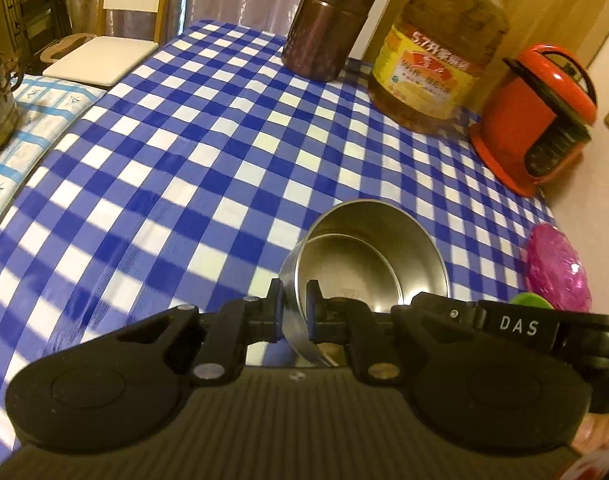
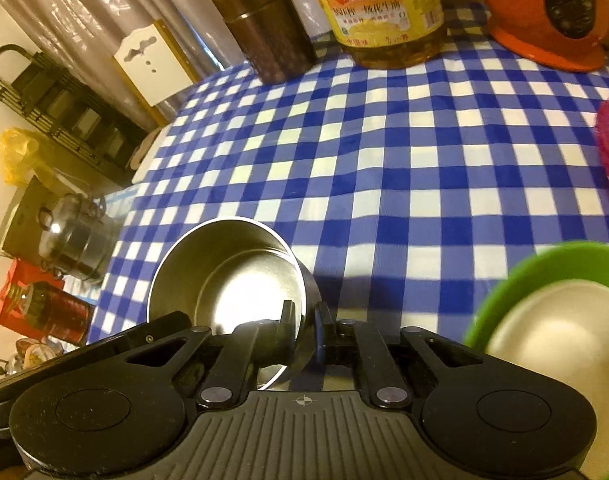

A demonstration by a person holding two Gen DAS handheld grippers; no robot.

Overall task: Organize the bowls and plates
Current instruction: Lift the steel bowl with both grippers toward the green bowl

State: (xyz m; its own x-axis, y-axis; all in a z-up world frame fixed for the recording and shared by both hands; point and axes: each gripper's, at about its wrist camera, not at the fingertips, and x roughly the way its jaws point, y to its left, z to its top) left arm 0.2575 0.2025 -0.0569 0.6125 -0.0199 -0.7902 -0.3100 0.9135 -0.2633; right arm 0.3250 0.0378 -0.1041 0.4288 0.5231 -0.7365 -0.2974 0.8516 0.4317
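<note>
Two nested steel bowls are held above the blue-and-white checked tablecloth (image 1: 184,152). In the left wrist view my left gripper (image 1: 294,308) is shut on the left rim of the inner steel bowl (image 1: 352,272), which sits inside the larger steel bowl (image 1: 384,220). In the right wrist view my right gripper (image 2: 304,332) is shut on the right rim of the steel bowls (image 2: 240,280), which tilt toward the camera. A green bowl (image 2: 500,288) with a white bowl (image 2: 556,332) inside sits at the lower right. A pink plate (image 1: 558,268) lies to the right.
At the far end of the table stand a brown canister (image 1: 328,20), a big yellow-labelled oil bottle (image 1: 436,48) and an orange kettle (image 1: 540,116). A chair (image 1: 104,56) and a steel pot (image 2: 72,236) are off the table's left side.
</note>
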